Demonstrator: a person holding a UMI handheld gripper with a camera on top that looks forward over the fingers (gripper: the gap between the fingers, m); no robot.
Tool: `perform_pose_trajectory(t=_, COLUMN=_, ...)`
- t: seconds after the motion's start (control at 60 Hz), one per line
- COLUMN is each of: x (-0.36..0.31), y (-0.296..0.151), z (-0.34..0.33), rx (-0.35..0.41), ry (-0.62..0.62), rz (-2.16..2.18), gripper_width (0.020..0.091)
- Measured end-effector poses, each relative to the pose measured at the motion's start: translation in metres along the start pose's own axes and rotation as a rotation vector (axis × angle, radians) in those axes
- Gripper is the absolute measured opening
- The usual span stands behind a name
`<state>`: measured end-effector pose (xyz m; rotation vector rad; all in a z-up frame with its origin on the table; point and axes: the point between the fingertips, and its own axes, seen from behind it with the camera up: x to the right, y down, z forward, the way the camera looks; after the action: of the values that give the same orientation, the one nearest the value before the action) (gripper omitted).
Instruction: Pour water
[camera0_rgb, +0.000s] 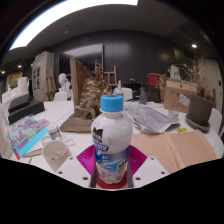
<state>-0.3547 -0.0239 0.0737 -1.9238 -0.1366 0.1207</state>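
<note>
Now a firm squeeze: gripper (111, 168) clamped on bottle (111, 138) at lower centre, both pink pads pressed against the label. Best tilted slowly toward cup (55, 153) at lower left (cap apparently on, so off first). Smooth clear plastic, blue ribbed cap, glossy label; small pale cup, round and open-mouthed, on white table (170, 150).

Bottle (112, 140) base hidden between the tongs (112, 172), its label print too small to read, far worktop (185, 150) clutter indistinct, tongs' grip on bottle unclear
</note>
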Motion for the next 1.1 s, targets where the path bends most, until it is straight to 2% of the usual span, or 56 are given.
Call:
perform_pose_trajectory(t=0.133, x=0.002, y=0.003, z=-0.003, rx=-0.034, ry=-0.005, rz=0.031, gripper_width=0.0543)
perform_pose_trajectory(t=0.167, x=0.002, y=0.004, z=-0.005, rx=-0.056, ry=-0.004, rz=0.036, gripper_width=0.0667)
perform_pose_trajectory(t=0.2, x=0.002, y=0.003, z=-0.009, rx=-0.071, ry=-0.005, rz=0.039, gripper_width=0.0832)
perform_pose_trajectory(t=0.217, x=0.002, y=0.004, z=-0.013, rx=-0.079, ry=0.001, rz=0.042, gripper_width=0.0871)
perform_pose_trajectory(t=0.25, x=0.001, y=0.004, z=-0.020, rx=-0.106, ry=0.003, rz=0.042, gripper_width=0.0842)
perform_pose_trajectory(t=0.4, x=-0.001, y=0.002, z=-0.084, rx=-0.200, ry=0.048, rz=0.048, gripper_width=0.0853)
perform_pose_trajectory(t=0.583, x=-0.015, y=-0.005, z=-0.192, rx=-0.287, ry=0.126, rz=0.018, gripper_width=0.0855)
perform_pose_trajectory(t=0.833, x=-0.040, y=-0.018, z=-0.287, rx=-0.300, ry=0.166, rz=-0.028, gripper_width=0.0856)
perform_pose_trajectory(t=1.1, x=-0.052, y=-0.015, z=-0.311, rx=-0.304, ry=0.166, rz=-0.023, gripper_width=0.0861)
